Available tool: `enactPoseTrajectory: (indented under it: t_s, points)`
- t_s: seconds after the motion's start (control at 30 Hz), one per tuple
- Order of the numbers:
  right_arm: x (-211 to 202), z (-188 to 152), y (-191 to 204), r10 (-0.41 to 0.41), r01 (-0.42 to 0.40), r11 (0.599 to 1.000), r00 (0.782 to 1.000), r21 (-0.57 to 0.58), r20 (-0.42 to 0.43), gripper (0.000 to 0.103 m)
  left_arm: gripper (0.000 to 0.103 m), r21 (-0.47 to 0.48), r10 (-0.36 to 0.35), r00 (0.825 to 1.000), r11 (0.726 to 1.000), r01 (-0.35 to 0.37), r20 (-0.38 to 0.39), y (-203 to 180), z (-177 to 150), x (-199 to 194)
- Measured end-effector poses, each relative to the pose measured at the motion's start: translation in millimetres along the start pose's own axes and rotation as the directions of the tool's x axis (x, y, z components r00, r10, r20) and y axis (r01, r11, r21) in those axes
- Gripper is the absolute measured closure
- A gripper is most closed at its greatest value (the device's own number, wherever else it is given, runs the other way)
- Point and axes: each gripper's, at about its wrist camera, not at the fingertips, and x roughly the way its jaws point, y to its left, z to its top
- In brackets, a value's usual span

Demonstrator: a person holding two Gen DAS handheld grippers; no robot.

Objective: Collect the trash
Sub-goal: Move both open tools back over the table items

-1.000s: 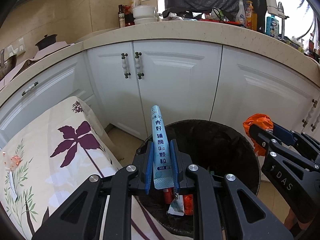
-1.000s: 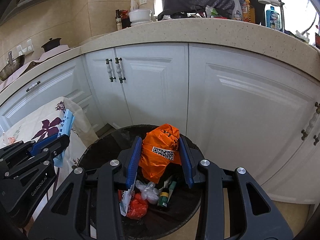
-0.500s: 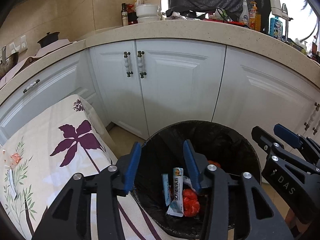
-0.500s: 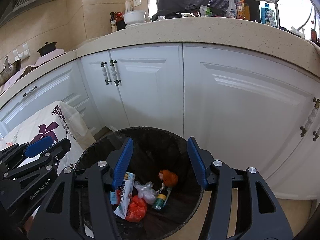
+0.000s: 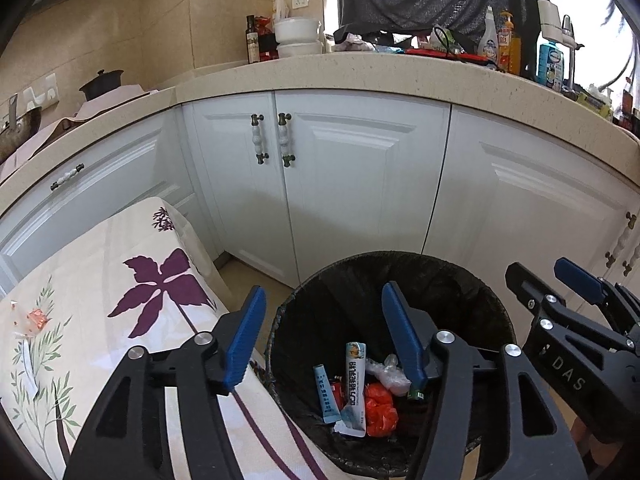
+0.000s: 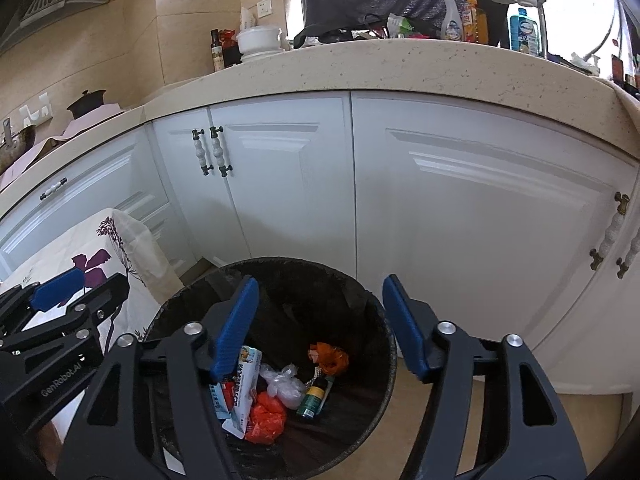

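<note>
Tablecloth (image 5: 100, 280), floral, is seen at left. Left tool (image 5: 324, 336) is held released above one round black bin (image 5: 472, 280); right tool (image 6: 316, 320) likewise, nothing gripped. Trash is counted inside: two flat sachets (image 5: 354, 384), one crumpled orange bag (image 6: 266, 420), one small bottle (image 6: 314, 396).

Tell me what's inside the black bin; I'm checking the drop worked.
In the bin: a slim blue packet, a white sachet, an orange wrapper, an orange bag, clear plastic and a small bottle. Anything beneath them is covered.
</note>
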Motion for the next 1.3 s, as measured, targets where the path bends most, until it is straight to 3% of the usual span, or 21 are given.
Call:
enactPoseTrajectory:
  t_s: [0.37,0.7,1.0,1.3]
  points:
    - [-5,-1,16,0.015,-0.015,1.0,1.0,-0.017,-0.002,0.033,0.031,-0.034,0.042,0.999,0.999,-0.041,0.02,26,-4,-17]
    - [-10,-2,52,0.069,-0.069,0.996,0.998,-0.055,-0.004,0.032,0.03,-0.067,0.106,0.994,0.992,-0.105,0.016,64,-14,-35]
    - [-16,-5,99,0.144,-0.145,0.983,0.989,-0.109,-0.018,0.032,0.029,-0.131,0.198,0.98,0.972,-0.197,-0.004,119,-30,-55]
    - [-22,-10,154,0.222,-0.226,0.959,0.974,-0.171,-0.039,0.032,0.028,-0.206,0.293,0.955,0.933,-0.295,-0.041,181,-56,-78]
